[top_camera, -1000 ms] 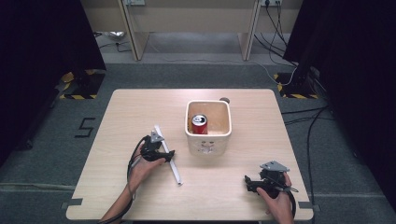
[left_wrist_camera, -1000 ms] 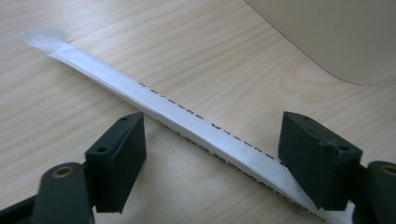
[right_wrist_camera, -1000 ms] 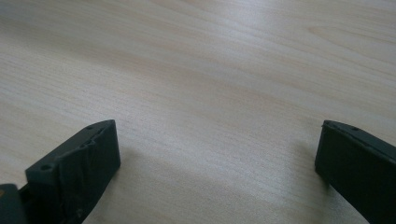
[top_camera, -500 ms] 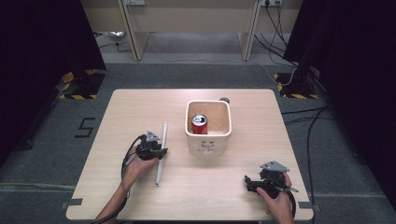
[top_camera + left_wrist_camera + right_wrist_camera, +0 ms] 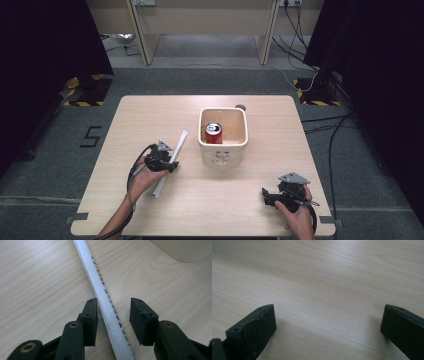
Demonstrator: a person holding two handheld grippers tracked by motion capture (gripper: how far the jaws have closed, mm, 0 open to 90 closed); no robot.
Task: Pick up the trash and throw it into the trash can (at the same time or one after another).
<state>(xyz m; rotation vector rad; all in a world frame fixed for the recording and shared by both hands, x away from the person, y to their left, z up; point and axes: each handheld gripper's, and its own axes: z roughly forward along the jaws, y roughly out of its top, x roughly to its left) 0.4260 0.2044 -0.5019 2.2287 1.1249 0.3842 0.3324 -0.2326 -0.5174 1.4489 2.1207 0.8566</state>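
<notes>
White tube (image 5: 170,161) lies flat on the table (image 5: 125,120), just left of the white bin (image 5: 223,150), running diagonally from near the person's left hand up toward the bin's left side; long, thin, printed lettering along it; looks light, stiff and smooth, likely plastic, so I'd expect it to roll or slip under a loose pinch; best taken near mid-length, pads square across the round, otherwise a long end will droop and swing. Left gripper (image 5: 113,317) is low over the tube, jaws straddling it; they have just been opening a little; left pad right up against it, right pad standing clear, so no clamp yet. Left forearm comes in from the bottom edge, angled toward the bin. Red can (image 5: 214,133) stands inside the bin. Right gripper (image 5: 267,194) rests near the table's right front corner, jaws spread wide over bare wood, holding nothing.
</notes>
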